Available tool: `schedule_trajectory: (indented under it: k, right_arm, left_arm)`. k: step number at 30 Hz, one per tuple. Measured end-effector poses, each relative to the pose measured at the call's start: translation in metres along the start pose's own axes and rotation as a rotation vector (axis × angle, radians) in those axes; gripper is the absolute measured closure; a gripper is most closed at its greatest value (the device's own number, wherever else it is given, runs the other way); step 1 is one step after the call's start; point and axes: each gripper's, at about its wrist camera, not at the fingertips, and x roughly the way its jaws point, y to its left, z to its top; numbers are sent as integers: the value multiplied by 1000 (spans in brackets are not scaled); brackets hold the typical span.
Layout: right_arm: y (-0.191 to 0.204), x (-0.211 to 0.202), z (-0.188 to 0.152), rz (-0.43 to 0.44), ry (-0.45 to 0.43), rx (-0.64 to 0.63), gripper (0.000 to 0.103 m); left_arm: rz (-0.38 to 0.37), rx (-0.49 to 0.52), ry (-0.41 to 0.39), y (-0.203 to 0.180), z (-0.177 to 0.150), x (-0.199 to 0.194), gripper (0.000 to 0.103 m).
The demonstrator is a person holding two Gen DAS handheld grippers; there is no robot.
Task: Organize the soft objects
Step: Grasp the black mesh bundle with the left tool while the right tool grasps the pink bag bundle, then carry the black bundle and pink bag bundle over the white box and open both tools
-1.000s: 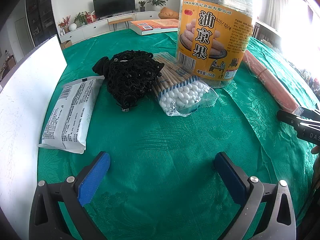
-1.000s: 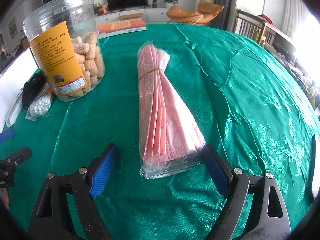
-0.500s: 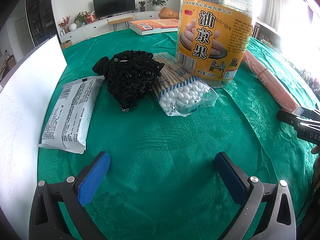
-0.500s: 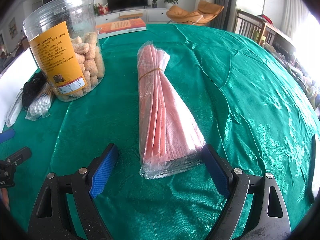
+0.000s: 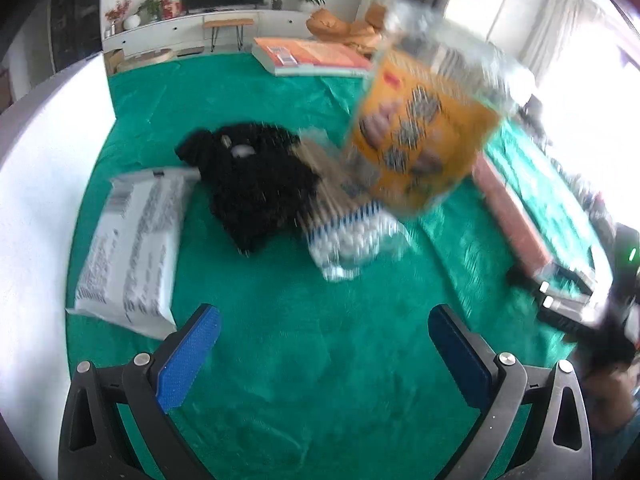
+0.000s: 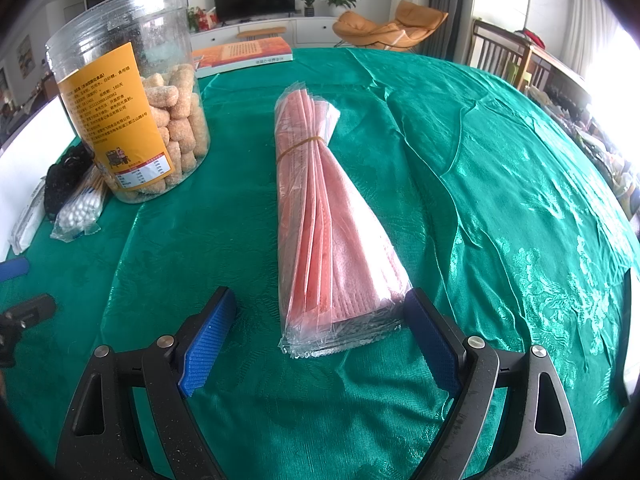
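On the green tablecloth lie a white soft pack [image 5: 132, 248], a black lacy bundle [image 5: 256, 184] and a bag of cotton swabs [image 5: 352, 236], all ahead of my left gripper [image 5: 324, 344], which is open and empty. That view is blurred. A pink bundle of sheets in clear plastic [image 6: 328, 232] lies in front of my right gripper [image 6: 320, 340]. The right gripper stands open, its blue pads either side of the bundle's near end, the right pad close to or touching it. The swabs [image 6: 80, 212] and black bundle [image 6: 64, 176] show at far left there.
A tall clear snack jar with an orange label [image 6: 136, 120] stands left of the pink bundle and behind the swabs [image 5: 420, 128]. A book [image 6: 244, 52] lies at the table's far edge. A white board [image 5: 36, 208] borders the left side. Open cloth [image 6: 500, 160] stretches to the right.
The left wrist view has swung and blurred: my left gripper has moved and tilted, so the jar now leans in its view. The right gripper and pink bundle have not moved.
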Motion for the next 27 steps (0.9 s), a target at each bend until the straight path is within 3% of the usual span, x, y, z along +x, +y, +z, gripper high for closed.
schedule_trajectory:
  k: [2, 5, 7, 9, 12, 14, 16, 19, 20, 21, 22, 23, 25, 27]
  right_arm:
    - [0, 0, 0, 0, 0, 0, 15]
    - [0, 0, 0, 0, 0, 0, 15]
    - [-1, -2, 1, -1, 1, 6, 15]
    - [-6, -17, 5, 44, -63, 33, 16]
    - [-19, -41, 17, 131, -169, 101, 16]
    - [-26, -32, 37, 161, -131, 145, 16]
    - [-25, -8, 62, 170, -40, 136, 16]
    - [-13, 24, 86, 185, 42, 87, 17]
    - [-9, 35, 88, 180, 76, 73, 19]
    - [-5, 48, 89, 168, 136, 59, 27]
    - [-3, 55, 89, 138, 177, 36, 45]
    - [-3, 54, 91, 128, 178, 16, 76]
    - [-8, 46, 99, 134, 167, 29, 77]
    - [-15, 26, 117, 124, 102, 53, 77]
  left_arm:
    - [5, -80, -59, 14, 29, -9, 0]
    - [76, -138, -32, 29, 65, 9, 1]
    - [136, -117, 18, 31, 76, 30, 12]
    - [164, -97, 70, 32, 79, 50, 19]
    - [186, -75, 82, 30, 83, 64, 19]
    - [192, -57, 86, 30, 87, 68, 20]
    - [155, -71, 109, 36, 90, 73, 48]
    - [116, -87, 112, 44, 93, 66, 66]
    - [96, -100, 113, 48, 93, 61, 66]
    - [75, -116, 108, 53, 94, 53, 68]
    - [58, -126, 94, 55, 95, 45, 69]
    - [46, -132, 75, 58, 96, 35, 69]
    - [19, -147, 37, 61, 100, 15, 69]
    - [-31, -169, -1, 64, 105, -7, 69]
